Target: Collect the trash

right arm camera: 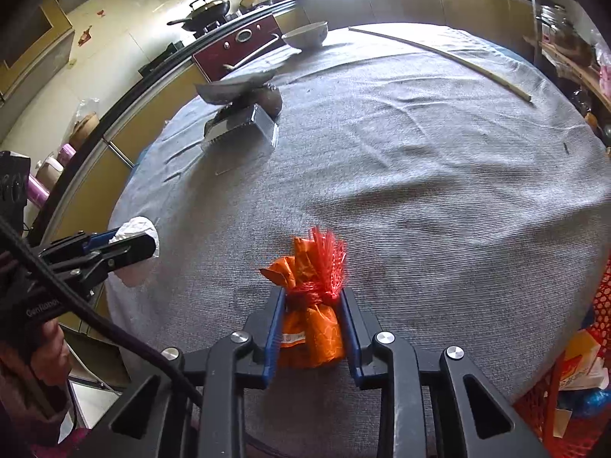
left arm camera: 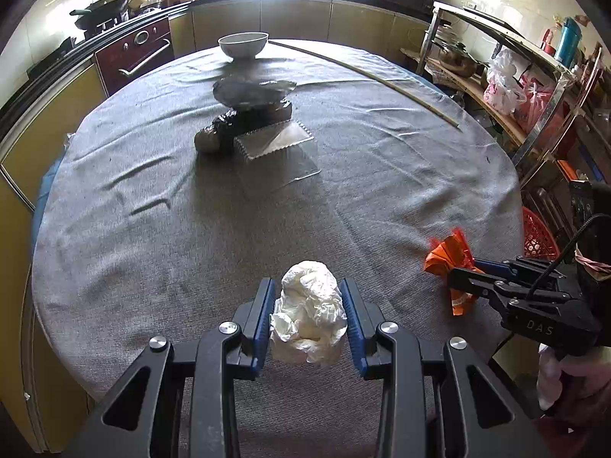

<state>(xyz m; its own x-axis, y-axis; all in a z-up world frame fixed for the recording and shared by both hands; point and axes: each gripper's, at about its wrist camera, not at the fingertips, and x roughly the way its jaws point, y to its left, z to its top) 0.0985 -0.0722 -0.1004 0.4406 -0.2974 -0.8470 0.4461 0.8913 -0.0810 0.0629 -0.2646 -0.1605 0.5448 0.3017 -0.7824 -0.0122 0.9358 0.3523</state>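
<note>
My left gripper (left arm camera: 307,301) is shut on a crumpled white tissue wad (left arm camera: 309,313) and holds it over the near part of the grey-clothed round table (left arm camera: 152,229). It also shows at the left of the right wrist view (right arm camera: 133,246), with the tissue (right arm camera: 137,229) between its fingers. My right gripper (right arm camera: 311,305) is shut on an orange wrapper with red netting (right arm camera: 313,305) near the table's front edge. That gripper (left arm camera: 464,273) and the orange wrapper (left arm camera: 446,255) show at the right of the left wrist view.
A clear plastic box (left arm camera: 275,145), dark scraps (left arm camera: 225,129) and a foil dish (left arm camera: 252,91) lie mid-table. A white bowl (left arm camera: 243,44) and a long thin stick (left arm camera: 366,76) lie at the far side. A red basket (right arm camera: 588,374) with trash stands by the table's right edge.
</note>
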